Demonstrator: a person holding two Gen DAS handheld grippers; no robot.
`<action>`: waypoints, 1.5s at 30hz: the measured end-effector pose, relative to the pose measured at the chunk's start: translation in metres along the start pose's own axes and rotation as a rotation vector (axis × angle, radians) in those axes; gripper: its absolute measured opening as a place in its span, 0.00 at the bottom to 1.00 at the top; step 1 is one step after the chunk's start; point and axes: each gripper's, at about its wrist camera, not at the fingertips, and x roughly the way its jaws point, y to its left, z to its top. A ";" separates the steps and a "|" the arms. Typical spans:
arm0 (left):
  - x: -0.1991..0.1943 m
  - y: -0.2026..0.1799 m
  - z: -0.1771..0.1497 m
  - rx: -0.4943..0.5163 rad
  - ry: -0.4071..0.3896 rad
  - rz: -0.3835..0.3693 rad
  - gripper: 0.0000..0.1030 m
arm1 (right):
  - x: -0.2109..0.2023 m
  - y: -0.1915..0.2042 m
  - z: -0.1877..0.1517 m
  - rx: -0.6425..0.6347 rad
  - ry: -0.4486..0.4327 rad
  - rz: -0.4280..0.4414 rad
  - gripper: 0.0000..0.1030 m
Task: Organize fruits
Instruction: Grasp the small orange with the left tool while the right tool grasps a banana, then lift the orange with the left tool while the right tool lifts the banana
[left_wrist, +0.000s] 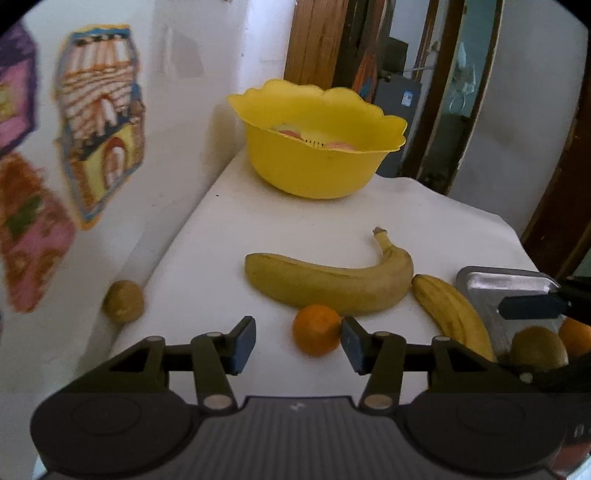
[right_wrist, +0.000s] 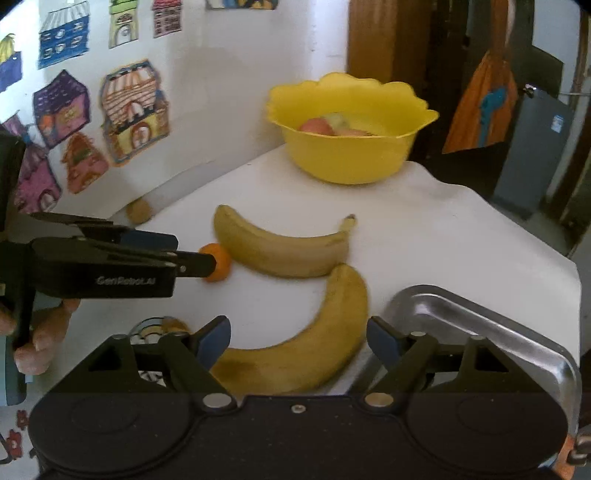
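The left hand-held gripper (left_wrist: 297, 345) stands released with the small orange (left_wrist: 317, 334) on the white bench (left_wrist: 207, 258) between its parted pads, and the right hand-held gripper (right_wrist: 298, 343) (equally unclenched) hovers over the nearer banana (right_wrist: 314, 347), grasping nothing.

Fruit in yellow bowl (left_wrist: 325, 155): only pinkish and pale tops show above the rim; kinds and count not determinable.
Metal tray (left_wrist: 506, 291): cut off at right of the left wrist view; contents partly hidden.
Near banana (right_wrist: 314, 347): lower end hidden behind the right gripper's body.
Orange (right_wrist: 218, 263): partly covered by the left gripper's fingers (right_wrist: 192, 264).
Wall stickers (left_wrist: 33, 229): blurred.
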 end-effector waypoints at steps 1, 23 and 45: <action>0.002 -0.001 0.001 0.000 0.004 -0.005 0.52 | 0.004 -0.001 0.000 -0.004 0.014 0.008 0.80; -0.040 0.026 -0.029 -0.043 0.023 0.027 0.34 | 0.007 0.023 0.002 -0.077 0.076 0.132 0.87; -0.036 0.035 -0.033 -0.096 0.015 0.076 0.32 | 0.024 0.014 0.000 0.245 0.078 0.021 0.77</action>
